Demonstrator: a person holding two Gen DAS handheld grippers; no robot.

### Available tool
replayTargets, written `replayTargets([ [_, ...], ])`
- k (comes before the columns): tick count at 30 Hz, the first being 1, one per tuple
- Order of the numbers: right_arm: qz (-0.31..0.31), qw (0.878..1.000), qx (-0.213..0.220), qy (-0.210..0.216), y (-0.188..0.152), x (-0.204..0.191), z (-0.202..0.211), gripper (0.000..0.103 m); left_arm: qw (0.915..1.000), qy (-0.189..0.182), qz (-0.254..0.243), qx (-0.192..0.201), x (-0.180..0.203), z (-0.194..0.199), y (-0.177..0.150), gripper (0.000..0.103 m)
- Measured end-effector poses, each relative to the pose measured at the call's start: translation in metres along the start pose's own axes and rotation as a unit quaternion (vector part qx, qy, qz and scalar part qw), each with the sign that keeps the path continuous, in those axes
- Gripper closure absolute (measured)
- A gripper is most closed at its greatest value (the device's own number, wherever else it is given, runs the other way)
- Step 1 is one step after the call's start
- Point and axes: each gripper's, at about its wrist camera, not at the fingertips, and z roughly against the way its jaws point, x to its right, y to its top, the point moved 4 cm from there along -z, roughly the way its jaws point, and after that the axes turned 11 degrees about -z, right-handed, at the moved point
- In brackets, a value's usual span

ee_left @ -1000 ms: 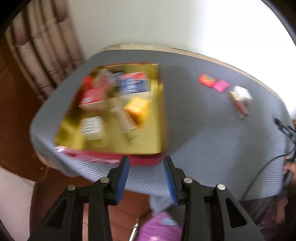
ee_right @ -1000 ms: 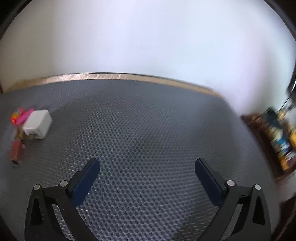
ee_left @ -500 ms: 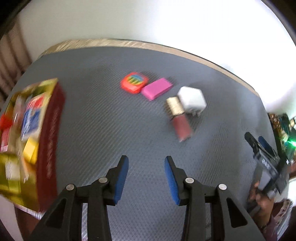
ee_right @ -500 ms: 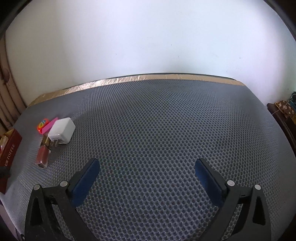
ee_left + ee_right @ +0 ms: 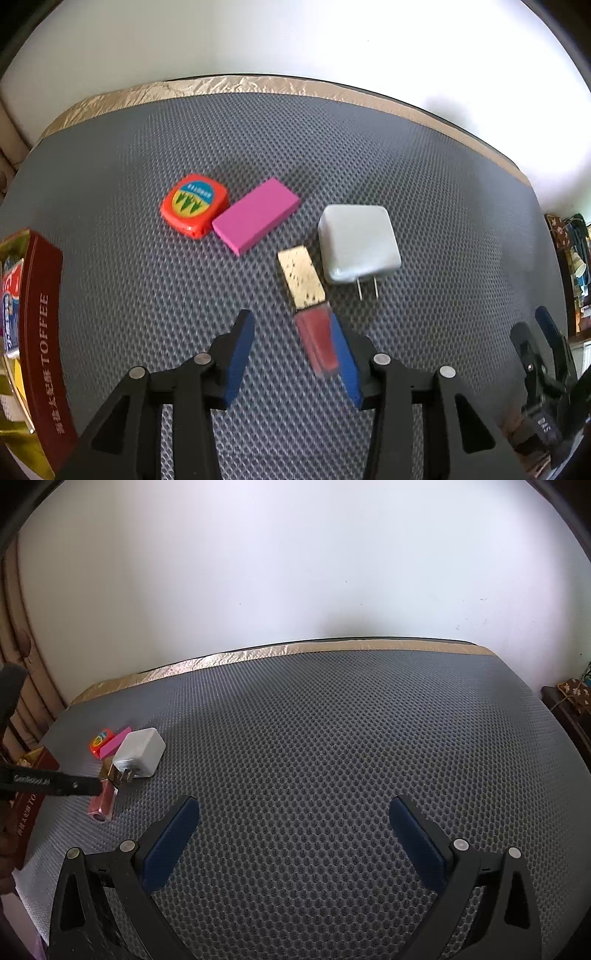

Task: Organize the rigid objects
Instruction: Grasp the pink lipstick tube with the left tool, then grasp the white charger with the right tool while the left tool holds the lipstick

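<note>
On the grey mat lie an orange tape measure (image 5: 194, 205), a pink block (image 5: 255, 216), a white plug charger (image 5: 358, 243) and a lip gloss tube (image 5: 301, 280) with a gold cap. My left gripper (image 5: 290, 319) hangs over the tube's red end, which lies between the blue pads close to the right one. Its jaws are opening and the pads do not press on the tube. In the right wrist view the charger (image 5: 140, 753) and tube (image 5: 101, 805) sit at far left, partly behind a left finger (image 5: 74, 785). My right gripper (image 5: 293, 805) stands wide open over bare mat.
A dark red toffee tin (image 5: 42, 332) with gold lining and several items inside stands at the left. The mat's gold-taped far edge (image 5: 229, 86) meets a white wall. My right gripper (image 5: 543, 332) shows at the lower right, with a cluttered shelf (image 5: 576, 258) beyond.
The left view swept from above the tin rightward to the loose items and came lower over the lip gloss; its jaws spread slightly. The right gripper stayed wide open, and the left gripper entered its view.
</note>
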Motion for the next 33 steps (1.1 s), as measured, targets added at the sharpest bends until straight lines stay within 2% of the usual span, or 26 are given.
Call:
replayTargets([
  [4,-0.001,1.0,0.001,0.001,0.001,0.0,-0.002,0.001,1.0,0.001,-0.002,-0.005,0.002,-0.008,0.007,0.051],
  [7,-0.002,1.0,0.001,0.002,0.0,0.003,0.003,0.001,0.9996,0.006,-0.005,-0.026,0.002,-0.024,0.005,0.051],
  [11,-0.003,1.0,0.001,0.004,0.0,0.004,0.003,0.001,0.9996,0.022,-0.018,0.0,0.005,-0.025,0.006,0.051],
  [13,-0.003,1.0,0.001,0.006,0.001,0.004,0.003,0.001,0.9997,0.021,-0.01,0.004,0.004,-0.027,0.004,0.057],
  [14,-0.003,1.0,0.001,0.006,0.001,0.004,0.003,0.001,0.9996,0.027,-0.004,0.009,0.002,-0.026,0.003,0.074],
  [15,-0.003,1.0,0.001,0.006,0.001,0.004,0.002,0.001,0.9993,0.035,-0.003,0.01,0.0,-0.025,0.001,0.082],
  [26,-0.002,1.0,-0.011,0.01,0.002,0.003,-0.004,0.001,0.9995,0.014,0.022,0.017,-0.014,-0.006,-0.025,0.083],
  [31,0.02,0.998,-0.046,0.024,-0.001,-0.01,-0.013,0.001,0.9989,-0.001,0.043,0.017,-0.026,0.006,-0.041,0.083],
  [33,0.022,0.997,-0.058,0.045,-0.002,-0.021,-0.014,0.001,0.9986,-0.006,0.05,0.018,-0.03,0.012,-0.049,0.083],
])
